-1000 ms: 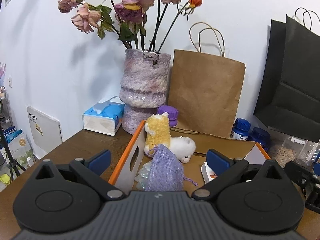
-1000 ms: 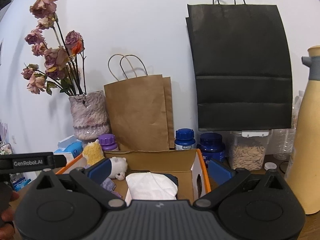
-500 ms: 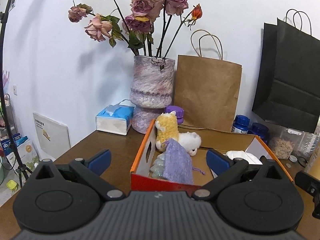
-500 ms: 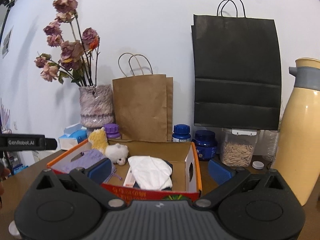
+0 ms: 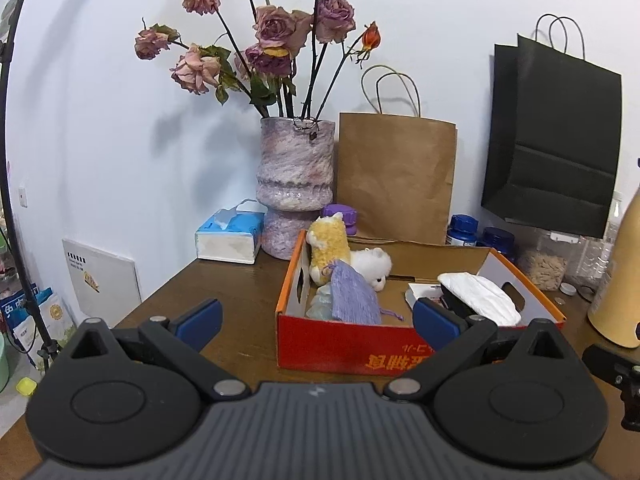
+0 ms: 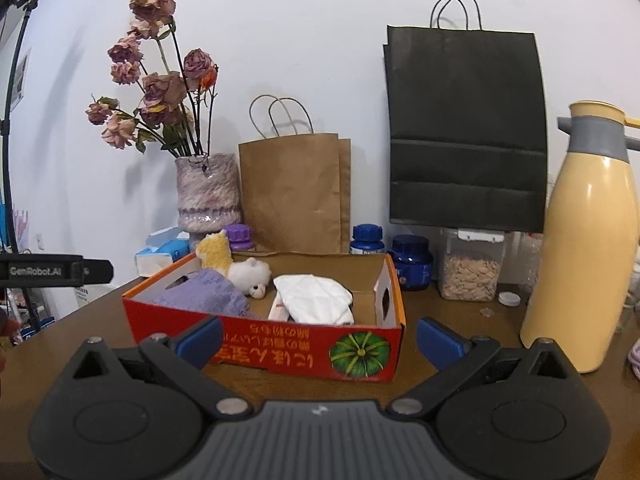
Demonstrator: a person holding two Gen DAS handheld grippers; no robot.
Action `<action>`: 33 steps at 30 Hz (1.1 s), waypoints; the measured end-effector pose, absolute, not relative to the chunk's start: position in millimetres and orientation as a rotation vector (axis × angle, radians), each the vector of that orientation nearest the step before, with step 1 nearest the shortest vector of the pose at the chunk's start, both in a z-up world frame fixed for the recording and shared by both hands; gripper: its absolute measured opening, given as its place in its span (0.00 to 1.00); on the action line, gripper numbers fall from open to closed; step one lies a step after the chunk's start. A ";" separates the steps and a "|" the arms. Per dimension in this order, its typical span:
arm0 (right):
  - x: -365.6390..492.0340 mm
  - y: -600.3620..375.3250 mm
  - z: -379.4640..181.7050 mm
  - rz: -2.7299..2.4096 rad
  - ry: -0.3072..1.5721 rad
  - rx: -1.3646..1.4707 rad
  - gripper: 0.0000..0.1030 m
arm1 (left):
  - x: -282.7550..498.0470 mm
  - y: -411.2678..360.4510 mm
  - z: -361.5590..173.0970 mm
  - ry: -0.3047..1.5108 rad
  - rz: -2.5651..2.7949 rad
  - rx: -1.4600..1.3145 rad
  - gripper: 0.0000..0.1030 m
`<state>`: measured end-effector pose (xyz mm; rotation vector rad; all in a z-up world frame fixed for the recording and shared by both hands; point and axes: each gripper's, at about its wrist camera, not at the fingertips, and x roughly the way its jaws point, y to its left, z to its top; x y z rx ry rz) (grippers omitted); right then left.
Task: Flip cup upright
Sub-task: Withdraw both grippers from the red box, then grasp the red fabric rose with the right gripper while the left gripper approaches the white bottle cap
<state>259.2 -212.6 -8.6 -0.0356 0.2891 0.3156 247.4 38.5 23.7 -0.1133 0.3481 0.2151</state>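
Nowhere on the desk (image 6: 440,308) do we find a cup. Our left claw (image 5: 316,318) and right claw (image 6: 320,334) both gape empty before the red box (image 6: 280,350), beside the yellow flask (image 6: 584,240).

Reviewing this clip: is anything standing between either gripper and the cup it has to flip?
No cup shows in either view, so that cannot be judged. Straight ahead of the open left gripper and open right gripper sits only the red cardboard box.
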 end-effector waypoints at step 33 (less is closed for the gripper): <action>183.9 -181.8 -46.3 0.331 0.404 -0.069 1.00 | 172.2 75.1 -8.4 0.466 0.118 -0.111 1.00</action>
